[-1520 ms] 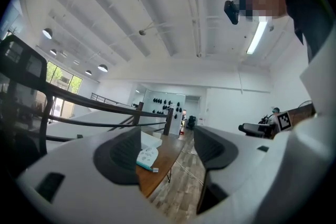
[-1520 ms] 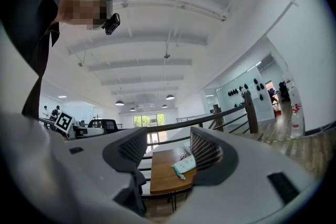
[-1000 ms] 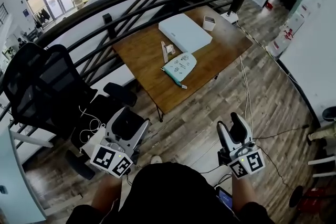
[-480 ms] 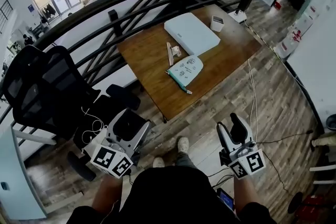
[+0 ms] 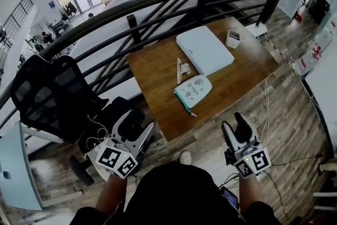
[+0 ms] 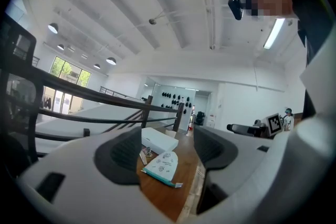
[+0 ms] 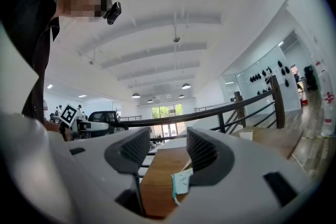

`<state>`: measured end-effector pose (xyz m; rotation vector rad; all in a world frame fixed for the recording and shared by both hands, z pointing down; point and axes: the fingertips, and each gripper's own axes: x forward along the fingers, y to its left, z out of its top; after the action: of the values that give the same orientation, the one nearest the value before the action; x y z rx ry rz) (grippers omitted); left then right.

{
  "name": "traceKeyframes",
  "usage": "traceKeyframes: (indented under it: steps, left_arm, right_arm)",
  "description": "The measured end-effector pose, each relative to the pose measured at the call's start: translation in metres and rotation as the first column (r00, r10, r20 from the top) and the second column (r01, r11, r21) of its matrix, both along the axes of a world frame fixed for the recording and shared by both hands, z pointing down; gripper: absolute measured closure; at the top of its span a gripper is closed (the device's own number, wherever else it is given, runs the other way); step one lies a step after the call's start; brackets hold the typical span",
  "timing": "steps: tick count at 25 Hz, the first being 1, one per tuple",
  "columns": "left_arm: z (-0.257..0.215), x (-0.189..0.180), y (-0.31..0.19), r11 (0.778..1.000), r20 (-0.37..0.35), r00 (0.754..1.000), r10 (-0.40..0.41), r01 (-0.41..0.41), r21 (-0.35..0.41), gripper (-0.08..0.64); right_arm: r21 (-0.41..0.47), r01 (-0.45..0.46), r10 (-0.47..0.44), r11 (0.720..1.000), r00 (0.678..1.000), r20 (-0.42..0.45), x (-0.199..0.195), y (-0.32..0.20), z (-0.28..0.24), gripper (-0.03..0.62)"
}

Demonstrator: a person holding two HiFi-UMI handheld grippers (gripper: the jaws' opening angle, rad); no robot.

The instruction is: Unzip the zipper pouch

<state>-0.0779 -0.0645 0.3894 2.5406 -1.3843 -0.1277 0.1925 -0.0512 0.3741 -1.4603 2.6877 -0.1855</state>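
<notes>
Matt wooden table [image 5: 152,75], soft cloth pouch [image 5: 196,89], smooth white box [image 5: 204,50]

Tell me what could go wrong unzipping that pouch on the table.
The zipper pouch lies loose near the table's front edge, so a pull on the zip may drag it off unless pinned. A cable trails over the floor beside the table and could catch a foot.

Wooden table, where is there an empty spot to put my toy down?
The brown wooden table is bare on its left side, beside the small beige item, and on the right, in front of the flat white box. It is crowded in the middle, where the white teal-edged zipper pouch lies close to both.
</notes>
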Motion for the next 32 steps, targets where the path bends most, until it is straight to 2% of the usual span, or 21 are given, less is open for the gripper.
traceKeyframes:
  steps: [12, 16, 20, 26, 32]
  left_arm:
    - [0.015, 0.026, -0.048, 0.992, 0.047, 0.993, -0.110, 0.112, -0.054, 0.253]
    - [0.015, 0.027, -0.051, 0.990, 0.053, 0.991, -0.126, 0.129, -0.055, 0.253]
    - [0.023, 0.015, -0.054, 0.987, 0.080, 0.988, -0.132, 0.138, -0.079, 0.253]
    - [0.037, -0.024, -0.068, 0.982, 0.077, 0.987, -0.140, 0.148, -0.116, 0.253]
    - [0.044, -0.055, -0.087, 0.980, 0.075, 0.987, -0.141, 0.150, -0.131, 0.253]
  right_arm:
    - [-0.072, 0.079, -0.079, 0.994, 0.997, -0.003, 0.045, -0.056, 0.028, 0.403]
    - [-0.088, 0.098, -0.099, 0.991, 0.995, -0.005, 0.045, -0.074, 0.035, 0.408]
    - [-0.098, 0.124, -0.127, 0.987, 0.992, -0.024, 0.023, -0.091, 0.042, 0.412]
    - [-0.135, 0.179, -0.190, 0.975, 0.979, -0.074, -0.032, -0.117, 0.060, 0.426]
    - [-0.222, 0.219, -0.255, 0.950, 0.955, -0.149, -0.089, -0.148, 0.106, 0.426]
